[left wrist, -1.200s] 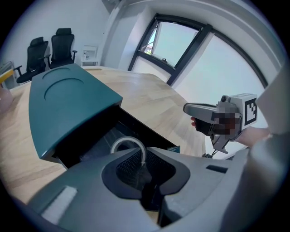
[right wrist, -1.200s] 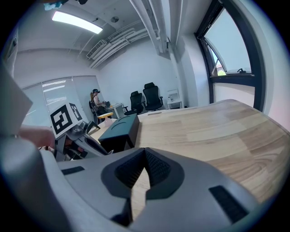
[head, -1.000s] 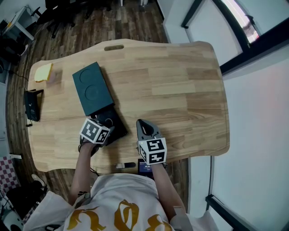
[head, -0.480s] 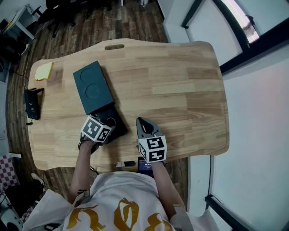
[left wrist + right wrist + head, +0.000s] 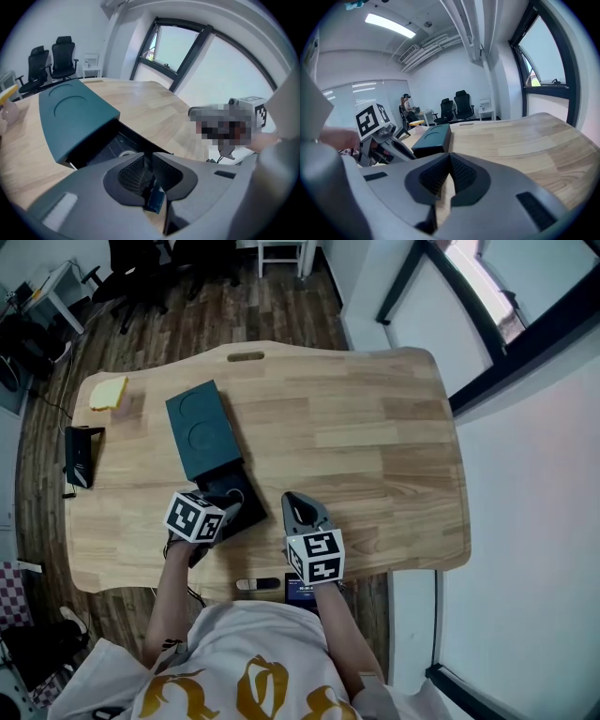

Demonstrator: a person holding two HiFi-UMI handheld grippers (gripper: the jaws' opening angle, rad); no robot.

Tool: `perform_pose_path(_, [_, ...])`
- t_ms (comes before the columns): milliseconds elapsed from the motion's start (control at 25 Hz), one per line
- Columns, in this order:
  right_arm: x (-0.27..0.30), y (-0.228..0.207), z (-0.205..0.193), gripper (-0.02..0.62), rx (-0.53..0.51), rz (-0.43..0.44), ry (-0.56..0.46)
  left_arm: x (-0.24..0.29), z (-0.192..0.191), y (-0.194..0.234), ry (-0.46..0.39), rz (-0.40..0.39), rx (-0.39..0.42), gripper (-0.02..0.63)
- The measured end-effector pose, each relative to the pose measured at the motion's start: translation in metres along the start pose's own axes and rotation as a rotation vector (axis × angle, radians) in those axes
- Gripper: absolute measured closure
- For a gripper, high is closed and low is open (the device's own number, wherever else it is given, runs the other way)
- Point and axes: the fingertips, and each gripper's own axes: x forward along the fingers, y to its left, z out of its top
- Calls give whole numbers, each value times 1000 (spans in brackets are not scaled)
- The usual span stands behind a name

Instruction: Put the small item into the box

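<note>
Left gripper view gave the plainest warning: the small item (image 5: 154, 199), a thin dark sliver with a blue end, was pinched only by its edge between the left gripper's (image 5: 149, 165) clenched pads. I judged it could twist or slip out early and land on the table (image 5: 375, 427) rather than in the box (image 5: 214, 457). The box's teal lid (image 5: 75, 108) sat pushed back, baring a dark tray (image 5: 108, 149) just ahead of the jaws. Letting go short of that opening, or knocking the tray's near rim, would spoil the drop. In the head view that gripper hung at the tray's near end; whether it touched the rim I couldn't tell. The right gripper (image 5: 449, 164) was held off to the side, apart from the box, its jaws drawn together on nothing, only bare wood showing past them.
</note>
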Motion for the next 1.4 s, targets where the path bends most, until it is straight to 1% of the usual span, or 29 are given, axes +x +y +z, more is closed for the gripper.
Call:
perform_pose_path(120, [-14, 9, 7, 591, -16, 2, -25, -16, 1, -7, -54, 34, 12, 553])
perform_pose_path(280, [-32, 21, 17, 591, -44, 7, -63, -45, 3, -13, -144, 107, 31, 596])
perform_pose_path(560, [-62, 46, 35, 591, -83, 16, -144, -99, 1, -21, -346, 206, -16, 603])
perform_pose_path(640, [-69, 54, 39, 591, -94, 17, -166, -119, 3, -23, -439, 219, -45, 603])
perform_pose_path(720, [-75, 63, 44, 591, -110, 19, -183, -143, 6, -27, -564, 204, -89, 603])
perform_pose_path(760, [-78, 67, 46, 591, -120, 21, -193, -156, 8, -29, -628, 201, -96, 603])
perform_pose_path(800, [-81, 71, 48, 591, -132, 21, -204, -168, 9, -31, -687, 205, -87, 603])
perform_pose_path(880, [-87, 76, 52, 591, -149, 15, -222, -189, 11, -39, -783, 227, -40, 603])
perform_pose_path(960, [-92, 78, 54, 591, -157, 6, -235, -202, 10, -45, -845, 255, -3, 603])
perform_pose_path(1040, [-98, 80, 56, 591, -167, 2, -247, -208, 6, -48, -869, 287, 15, 603])
perform_pose_path(1120, [-105, 81, 55, 591, -173, -2, -257, -210, 2, -50, -872, 311, 25, 603])
perform_pose_path(1400, [-125, 86, 49, 591, -173, -27, -259, -222, -10, -57, -889, 352, 27, 603])
